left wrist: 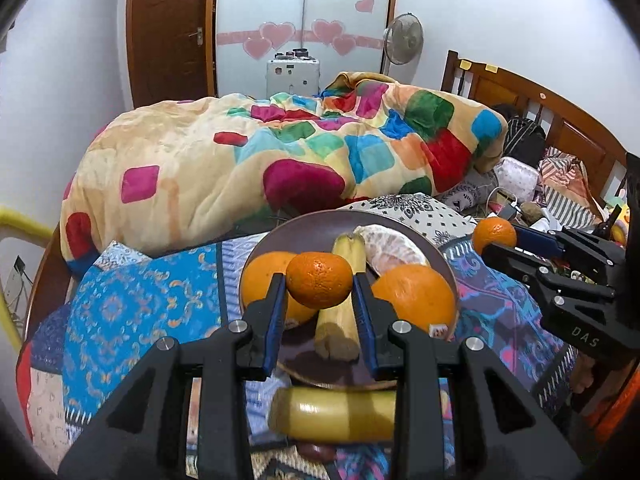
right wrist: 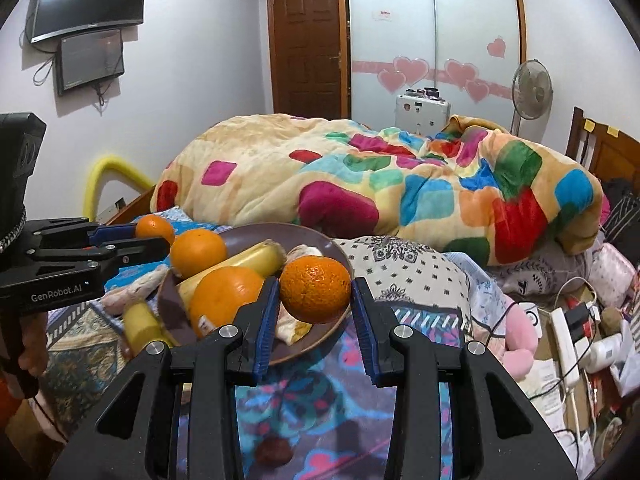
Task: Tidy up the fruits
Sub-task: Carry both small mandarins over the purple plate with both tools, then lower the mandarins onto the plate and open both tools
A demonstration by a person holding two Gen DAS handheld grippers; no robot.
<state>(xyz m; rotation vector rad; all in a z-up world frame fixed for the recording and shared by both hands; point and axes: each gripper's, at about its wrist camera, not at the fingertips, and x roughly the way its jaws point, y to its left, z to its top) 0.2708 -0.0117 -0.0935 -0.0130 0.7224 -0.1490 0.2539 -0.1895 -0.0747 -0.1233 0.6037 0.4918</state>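
Between the blue pads of the left gripper sits a mandarin, pinched on both sides and held in the air above a brown plate. The right gripper has a second mandarin clamped the same way, over the plate's near edge; both sets of jaws stand only as wide as the fruit they hold. On the plate lie two oranges, a banana and a peeled citrus half (its white pith showing). Another banana lies on the patterned sheet just beside the plate, with a small dark reddish fruit farther out on the sheet. Behind the plate a bright patchwork blanket is heaped on the bed, and a fan stands near the wooden headboard.
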